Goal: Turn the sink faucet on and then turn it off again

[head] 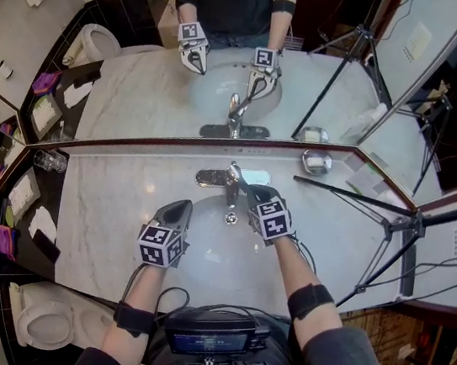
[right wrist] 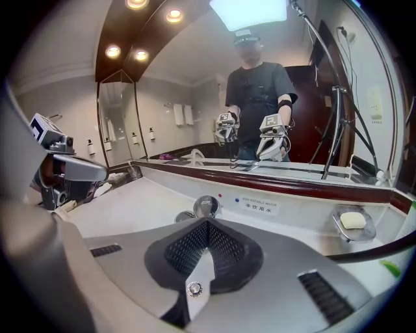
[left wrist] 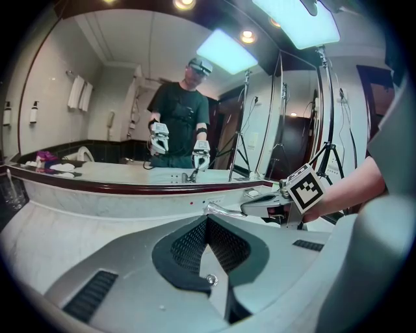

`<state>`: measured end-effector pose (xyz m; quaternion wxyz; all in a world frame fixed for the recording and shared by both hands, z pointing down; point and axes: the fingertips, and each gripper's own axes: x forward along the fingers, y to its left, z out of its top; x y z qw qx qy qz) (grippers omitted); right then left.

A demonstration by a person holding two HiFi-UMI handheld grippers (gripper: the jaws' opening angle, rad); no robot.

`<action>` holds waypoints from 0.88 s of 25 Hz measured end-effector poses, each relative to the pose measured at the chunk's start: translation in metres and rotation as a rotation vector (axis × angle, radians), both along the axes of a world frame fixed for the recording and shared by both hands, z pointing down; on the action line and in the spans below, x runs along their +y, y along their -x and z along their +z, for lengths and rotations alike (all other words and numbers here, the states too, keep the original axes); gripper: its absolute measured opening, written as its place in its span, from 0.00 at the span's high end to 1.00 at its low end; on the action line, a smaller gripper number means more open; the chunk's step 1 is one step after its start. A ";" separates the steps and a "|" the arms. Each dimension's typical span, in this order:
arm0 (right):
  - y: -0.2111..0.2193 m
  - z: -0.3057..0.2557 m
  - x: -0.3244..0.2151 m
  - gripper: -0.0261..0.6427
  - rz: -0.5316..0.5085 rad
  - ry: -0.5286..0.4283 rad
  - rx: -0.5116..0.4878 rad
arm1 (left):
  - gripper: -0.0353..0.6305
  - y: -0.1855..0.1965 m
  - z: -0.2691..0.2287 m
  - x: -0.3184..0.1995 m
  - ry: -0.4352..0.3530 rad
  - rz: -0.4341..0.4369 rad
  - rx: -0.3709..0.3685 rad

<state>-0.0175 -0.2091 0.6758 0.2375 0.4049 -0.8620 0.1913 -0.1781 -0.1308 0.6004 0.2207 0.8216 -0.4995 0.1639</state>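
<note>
Head view: a pale, veined marble counter (head: 115,203) carries an oval white basin (head: 202,246), and the polished chrome faucet (head: 230,184) stands at the basin's back rim. The right tool (head: 254,193) reaches in at the faucet's right side; the left tool (head: 180,207) hangs over the basin's left edge. A wide mirror (head: 139,96) with dark red trim runs behind. A round metal soap dish (head: 317,161) and a clear glass (head: 49,161) sit at the back of the counter. A black tripod (head: 392,227) stands at right and a white toilet (head: 45,324) lower left.

Left gripper view: grey plastic jaws with black mesh pads lie closed together, nothing between them.

Right gripper view: its jaws also meet, empty. The faucet's rounded chrome top sits just past the tips – touching or not, I cannot tell
</note>
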 end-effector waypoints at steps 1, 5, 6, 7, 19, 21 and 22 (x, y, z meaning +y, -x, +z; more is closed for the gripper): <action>0.001 -0.005 0.001 0.92 0.002 0.002 -0.001 | 0.95 0.000 0.000 0.000 0.000 -0.001 0.000; 0.002 -0.011 0.001 0.92 0.006 0.006 0.005 | 0.95 0.000 -0.001 0.001 -0.003 -0.002 0.001; 0.002 -0.009 0.001 0.92 0.005 0.007 0.009 | 0.95 0.000 -0.001 0.001 -0.003 -0.003 0.001; 0.002 -0.006 0.001 0.92 0.002 0.007 0.014 | 0.95 0.001 -0.001 0.001 -0.004 -0.003 0.001; -0.021 -0.032 0.003 0.92 0.047 -0.009 0.024 | 0.95 0.004 -0.007 0.005 -0.020 -0.015 0.005; -0.028 -0.044 0.009 0.92 0.062 -0.008 0.019 | 0.95 0.004 -0.006 0.007 -0.018 -0.018 0.012; -0.033 -0.045 0.012 0.92 0.069 -0.005 0.016 | 0.95 0.003 -0.006 0.007 -0.019 -0.019 0.014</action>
